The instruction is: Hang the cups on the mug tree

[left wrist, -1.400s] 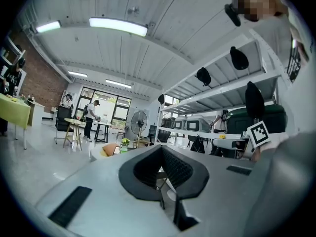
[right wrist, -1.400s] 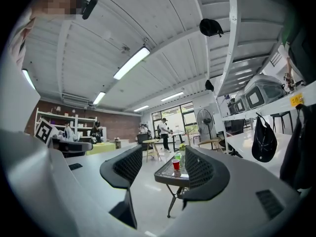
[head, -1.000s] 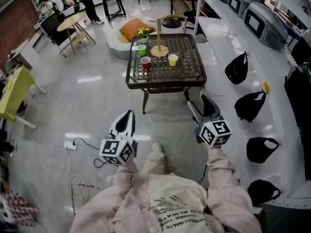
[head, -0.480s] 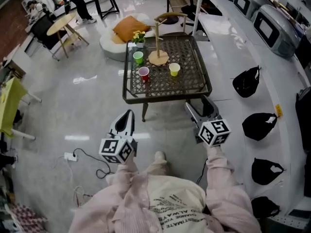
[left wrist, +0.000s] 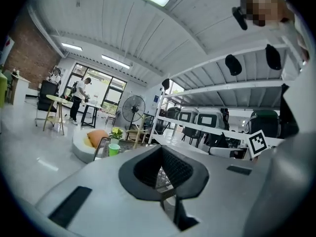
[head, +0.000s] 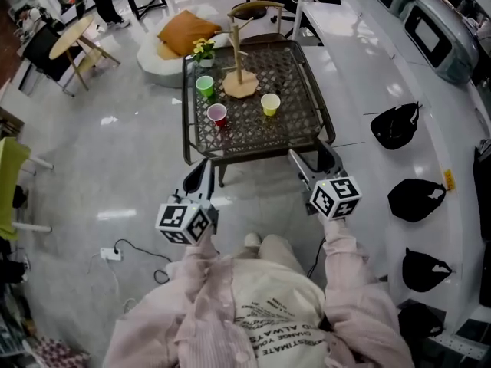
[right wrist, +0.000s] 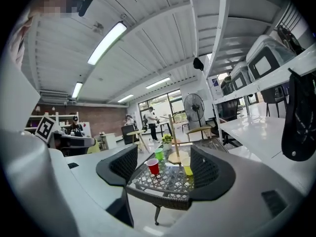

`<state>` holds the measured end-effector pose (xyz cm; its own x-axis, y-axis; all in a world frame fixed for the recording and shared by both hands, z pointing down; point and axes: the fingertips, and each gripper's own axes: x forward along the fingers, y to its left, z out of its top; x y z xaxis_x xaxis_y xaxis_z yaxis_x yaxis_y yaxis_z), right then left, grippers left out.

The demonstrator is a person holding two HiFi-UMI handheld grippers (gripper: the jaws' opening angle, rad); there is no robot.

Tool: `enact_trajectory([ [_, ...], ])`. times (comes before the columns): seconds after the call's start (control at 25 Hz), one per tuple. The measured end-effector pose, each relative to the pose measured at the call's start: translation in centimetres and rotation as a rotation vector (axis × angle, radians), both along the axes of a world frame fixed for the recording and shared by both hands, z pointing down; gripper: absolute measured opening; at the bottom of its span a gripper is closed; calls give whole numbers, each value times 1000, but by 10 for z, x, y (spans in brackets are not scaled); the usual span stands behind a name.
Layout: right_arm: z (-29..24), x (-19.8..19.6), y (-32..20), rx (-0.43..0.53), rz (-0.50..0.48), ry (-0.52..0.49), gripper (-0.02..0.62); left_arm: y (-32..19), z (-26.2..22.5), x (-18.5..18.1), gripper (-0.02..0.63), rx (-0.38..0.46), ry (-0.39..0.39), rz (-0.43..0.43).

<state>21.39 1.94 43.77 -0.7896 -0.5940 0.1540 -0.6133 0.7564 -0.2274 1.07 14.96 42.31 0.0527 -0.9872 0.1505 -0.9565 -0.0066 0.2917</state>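
Note:
On the dark mesh table (head: 307, 133) stand a green cup (head: 205, 85), a red cup (head: 218, 115) and a yellow cup (head: 270, 103) around the wooden mug tree (head: 238, 66), whose pegs are bare. My left gripper (head: 201, 169) is shut and empty, just short of the table's near left corner. My right gripper (head: 308, 152) is open at the near right corner; its jaws have just been opening, with nothing between them. The right gripper view frames the red cup (right wrist: 153, 166), green cup (right wrist: 159, 154), yellow cup (right wrist: 187, 169) and mug tree (right wrist: 173, 135) between its pads. The left gripper view shows the green cup (left wrist: 114, 149).
A small pot of yellow flowers (head: 203, 50) stands at the table's far left. Behind it lie an orange cushion (head: 182, 33) and a stool (head: 256, 9). Black bags (head: 396, 125) sit on the white counter to the right. A power strip (head: 111, 253) with cable lies on the floor.
Both grippers have come forward with the person to the table's near edge, and the table looks larger and closer. The right jaws stand a little wider.

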Motion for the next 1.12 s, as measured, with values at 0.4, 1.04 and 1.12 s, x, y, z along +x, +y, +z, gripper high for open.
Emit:
enact_trajectory([
  [0.4,34,-19,-41,-24,10,68,298,-42,26,-13,-3,-41,55,22],
  [1.04,123,-80,-145,-132,-115,225,298,-160,92,-20,-3,-169,163,54],
  [1.12,134,-87,-155,-141,-136,247,298,-173,100,-18,-3,-185,172,59],
])
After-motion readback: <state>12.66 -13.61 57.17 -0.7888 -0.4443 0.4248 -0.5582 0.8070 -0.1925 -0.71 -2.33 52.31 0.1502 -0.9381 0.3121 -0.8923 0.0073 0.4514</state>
